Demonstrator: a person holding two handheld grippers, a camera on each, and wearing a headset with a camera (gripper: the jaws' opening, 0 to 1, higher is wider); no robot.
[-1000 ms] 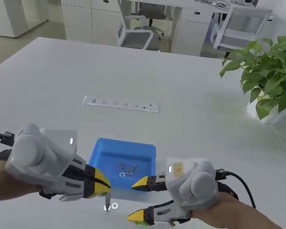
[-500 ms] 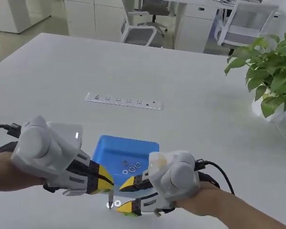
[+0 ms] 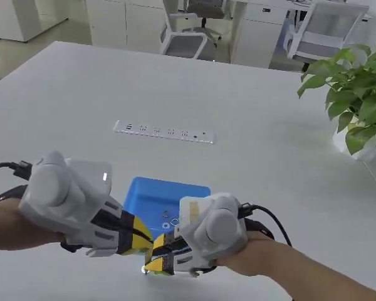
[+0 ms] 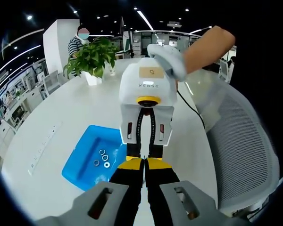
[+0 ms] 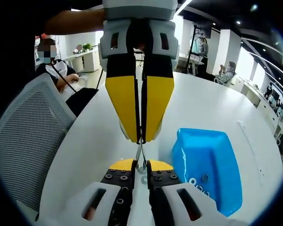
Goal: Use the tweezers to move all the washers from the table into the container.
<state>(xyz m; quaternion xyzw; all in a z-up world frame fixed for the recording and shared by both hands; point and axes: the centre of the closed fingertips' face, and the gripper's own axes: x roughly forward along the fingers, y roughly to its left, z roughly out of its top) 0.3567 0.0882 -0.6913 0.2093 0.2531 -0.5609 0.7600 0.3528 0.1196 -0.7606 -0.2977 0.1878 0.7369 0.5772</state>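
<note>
Table (image 3: pixel 269 157) | right gripper view: left gripper (image 5: pixel 140 140) pinches tweezers (image 5: pixel 139 153), right gripper (image 5: pixel 141 165) clamps them | head view: container (image 3: pixel 149 192)

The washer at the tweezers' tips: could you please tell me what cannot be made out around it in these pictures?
Table washer: right gripper view, mostly hidden by the tweezers tips and right claw.
Whether the tweezers grip it: too small to tell, head view included.
Washers in the blue container: too small to count in the left gripper view.
</note>
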